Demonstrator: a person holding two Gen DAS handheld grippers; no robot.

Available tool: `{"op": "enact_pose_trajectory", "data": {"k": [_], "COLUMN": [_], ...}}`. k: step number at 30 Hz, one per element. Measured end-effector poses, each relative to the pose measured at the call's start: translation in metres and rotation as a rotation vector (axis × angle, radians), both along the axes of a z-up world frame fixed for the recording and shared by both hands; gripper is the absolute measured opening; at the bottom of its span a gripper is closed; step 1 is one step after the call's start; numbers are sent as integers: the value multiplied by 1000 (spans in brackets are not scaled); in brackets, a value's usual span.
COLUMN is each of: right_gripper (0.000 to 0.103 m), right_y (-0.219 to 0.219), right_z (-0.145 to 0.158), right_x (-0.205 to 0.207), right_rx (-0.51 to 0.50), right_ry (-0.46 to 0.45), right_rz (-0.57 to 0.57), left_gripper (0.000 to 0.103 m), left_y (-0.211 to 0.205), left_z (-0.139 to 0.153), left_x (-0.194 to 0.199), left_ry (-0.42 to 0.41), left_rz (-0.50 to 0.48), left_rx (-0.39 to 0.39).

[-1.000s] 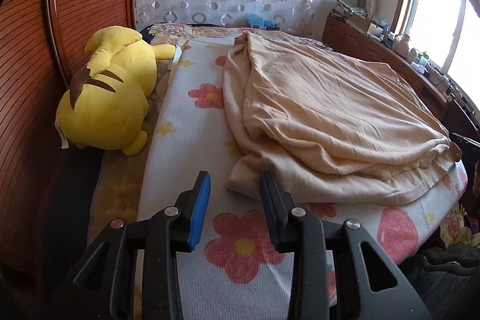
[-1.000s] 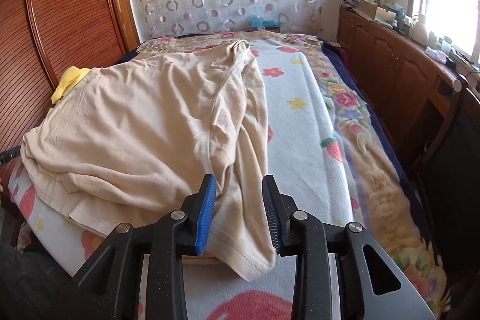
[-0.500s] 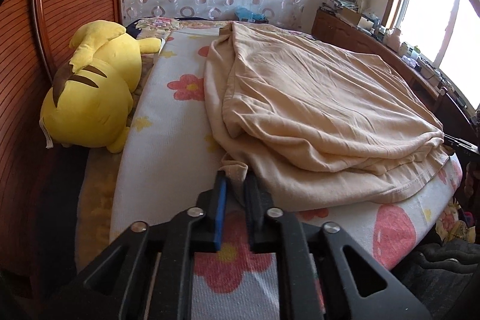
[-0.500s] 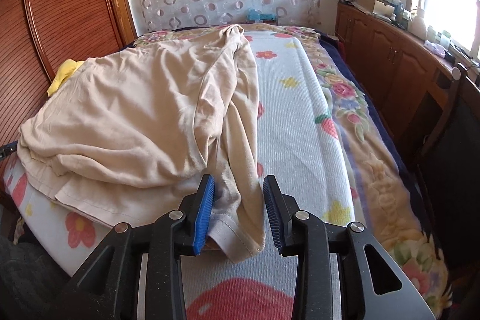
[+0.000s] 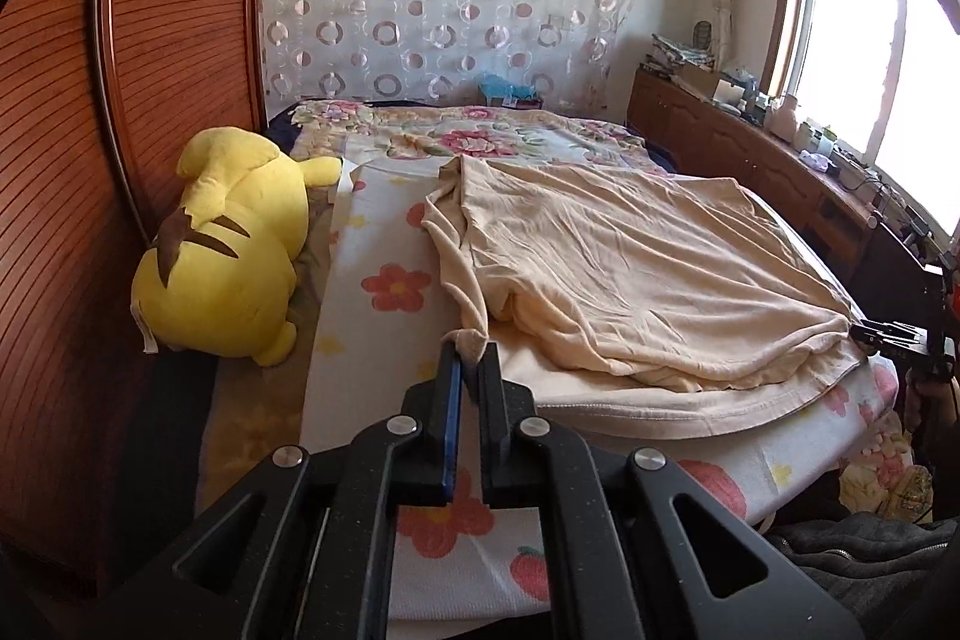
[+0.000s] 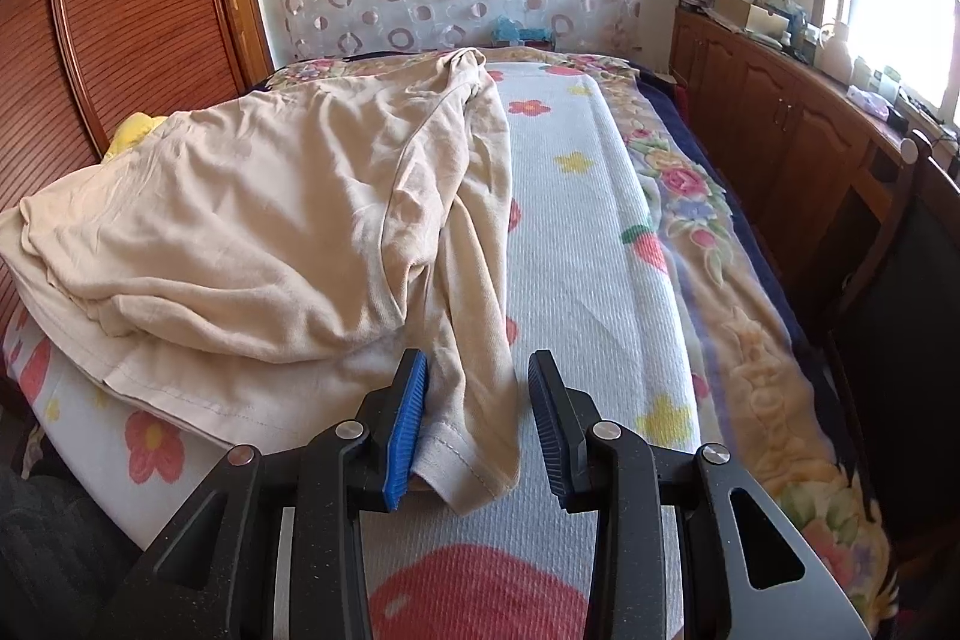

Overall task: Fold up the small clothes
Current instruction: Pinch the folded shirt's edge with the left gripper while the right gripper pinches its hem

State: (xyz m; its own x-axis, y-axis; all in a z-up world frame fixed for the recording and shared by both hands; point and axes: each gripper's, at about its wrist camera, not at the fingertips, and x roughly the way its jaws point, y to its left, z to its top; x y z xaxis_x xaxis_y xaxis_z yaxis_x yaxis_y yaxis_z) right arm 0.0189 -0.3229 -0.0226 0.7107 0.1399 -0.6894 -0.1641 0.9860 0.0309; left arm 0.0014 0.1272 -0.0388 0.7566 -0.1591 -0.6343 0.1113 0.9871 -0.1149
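A beige shirt (image 5: 630,280) is spread, rumpled, on the flowered bed (image 5: 390,232). One sleeve end is pinched in the left gripper (image 5: 470,349), jaws pressed together on it, and held clear of the bed, presumably for folding inward. The right gripper (image 6: 477,400) is set astride the other sleeve (image 6: 474,424), jaws spread, pads not pressing, apparently ready to grip. The yellow plush (image 5: 222,256) is shown whole only in the left view; the lying sleeve's hem only in the right.
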Motion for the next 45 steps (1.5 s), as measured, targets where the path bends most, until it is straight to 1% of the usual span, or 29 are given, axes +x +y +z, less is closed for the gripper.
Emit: {"op": "enact_pose_trajectory", "data": {"k": [1, 2, 4, 5, 6, 8, 9, 11, 13, 15, 17, 19, 21, 23, 32, 35, 41, 42, 44, 45], "right_gripper": [36, 24, 3, 3, 3, 3, 3, 3, 3, 3, 3, 3, 3, 5, 6, 6, 6, 8, 21, 24], "right_y": [1, 3, 8, 10, 11, 7, 3, -2, -3, -2, 0, 2, 6, 7, 14, 15, 22, 24, 28, 30], "right_z": [0, 1, 2, 4, 8, 23, 30, 41, 41, 38, 35, 33, 34, 37, 40, 39, 33, 32, 29, 27], "right_x": [0, -2, -4, -6, -8, -15, -18, -23, -26, -28, -28, -29, -26, -26, -28, -29, -25, -24, -20, -18], "right_rx": [-7, -12, -9, -3, -6, 15, 24, 21, 12, -1, -9, -6, -7, -8, -19, -18, -19, -22, -23, -17], "right_ry": [2, 3, 12, 14, 8, -28, -42, -62, -64, -59, -55, -58, -63, -68, -94, -94, -89, -87, -80, -76], "right_rz": [7, 20, 71, 85, 89, 91, 82, 66, 66, 63, 56, 52, 49, 52, 73, 80, 93, 95, 95, 101], "left_gripper": [7, 10, 12, 16, 18, 28, 30, 37, 38, 41, 52, 56, 56, 56, 57, 59, 59, 60, 59, 59], "left_y": [1, 1, 4, 5, 6, 8, 9, 9, 10, 7, 6, 3, -1, -3, -10, -11, -11, -10, -11, -10], "left_z": [-3, -6, -9, -9, -10, -11, -12, -16, -20, -23, -27, -31, -34, -39, -49, -51, -55, -57, -60, -62], "left_x": [2, 4, 4, 4, 4, 4, 4, 6, 8, 11, 13, 16, 19, 23, 33, 37, 50, 53, 58, 60], "left_ry": [14, 25, 31, 34, 34, 33, 36, 44, 52, 62, 69, 79, 87, 98, 123, 125, 136, 142, 155, 162], "left_rz": [7, 14, 24, 23, 20, 24, 26, 24, 19, 16, 13, 5, 1, -2, -3, -1, 8, 7, 6, 6], "left_rx": [-1, 0, 1, -4, -10, -11, -12, -20, -28, -31, -32, -34, -27, -24, -8, -9, -9, -13, -25, -28]}}
